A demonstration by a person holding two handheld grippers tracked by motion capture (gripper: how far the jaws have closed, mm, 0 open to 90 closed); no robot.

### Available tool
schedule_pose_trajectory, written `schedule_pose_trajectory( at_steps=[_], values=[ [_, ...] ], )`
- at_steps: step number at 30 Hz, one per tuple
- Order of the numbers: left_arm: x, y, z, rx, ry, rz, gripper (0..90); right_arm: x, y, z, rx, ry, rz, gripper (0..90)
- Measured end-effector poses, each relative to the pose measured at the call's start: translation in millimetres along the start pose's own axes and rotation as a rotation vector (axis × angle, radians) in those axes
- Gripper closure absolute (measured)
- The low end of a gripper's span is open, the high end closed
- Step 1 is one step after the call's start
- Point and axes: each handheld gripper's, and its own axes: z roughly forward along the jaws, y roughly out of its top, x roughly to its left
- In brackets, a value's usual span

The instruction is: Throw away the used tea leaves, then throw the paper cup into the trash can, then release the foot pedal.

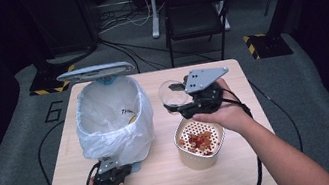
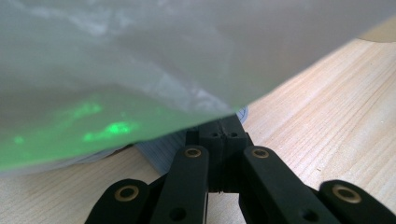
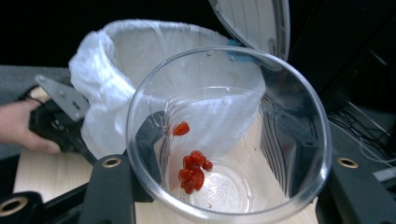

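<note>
On the wooden table (image 1: 167, 183) we see a beige pot (image 1: 203, 158) near its right edge, with red bits (image 1: 200, 140) lying on its perforated insert. Beyond the table stands a black folding chair (image 1: 194, 11), with cables (image 1: 130, 52) on the floor to the chair's left. Left of the table we see a "6" (image 1: 53, 112) marked on the grey floor.

bin (image 1: 112, 116) blocks left, table front (image 1: 167, 183) free

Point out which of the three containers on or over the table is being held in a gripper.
The clear glass cup, clamped in the right gripper. The lined bin and the cream strainer pot stand on the table.
</note>
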Motion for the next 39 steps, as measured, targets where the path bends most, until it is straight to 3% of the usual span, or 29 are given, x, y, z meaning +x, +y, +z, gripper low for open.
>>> schedule_pose_trajectory(
  at_steps=[13, 17, 20, 21, 25, 26, 39],
  values=[
    [-1.0, 0.1, -0.2, 0.004, 0.012, -0.013, 90.0, 2.1, 32.2, 25.1, -0.049, 0.068, 0.054, 42.1],
    [0.1, 0.4, -0.2, 0.007, 0.003, 0.001, 90.0, 1.9, 41.6, 42.8, -0.075, 0.097, 0.069, 41.9],
    [-1.0, 0.2, -0.2, 0.004, 0.013, -0.015, 90.0, 4.2, 45.3, 53.3, -0.081, 0.113, 0.082, 41.6],
    [0.0, 0.3, -0.2, 0.007, 0.004, -0.001, 90.0, 6.6, 48.1, 62.9, -0.076, 0.122, 0.075, 41.3],
    [-1.2, 0.0, -0.2, 0.002, 0.015, -0.016, 90.0, 10.9, 51.6, 77.2, -0.074, 0.126, 0.069, 40.9],
    [0.4, 0.4, -0.2, 0.006, 0.001, 0.004, 90.0, 13.5, 53.0, 85.4, -0.087, 0.125, 0.081, 40.4],
    [-0.7, -0.1, -0.1, 0.002, 0.01, -0.01, 90.0, 17.9, 54.6, 115.1, -0.089, 0.112, 0.121, 38.3]
  ],
)
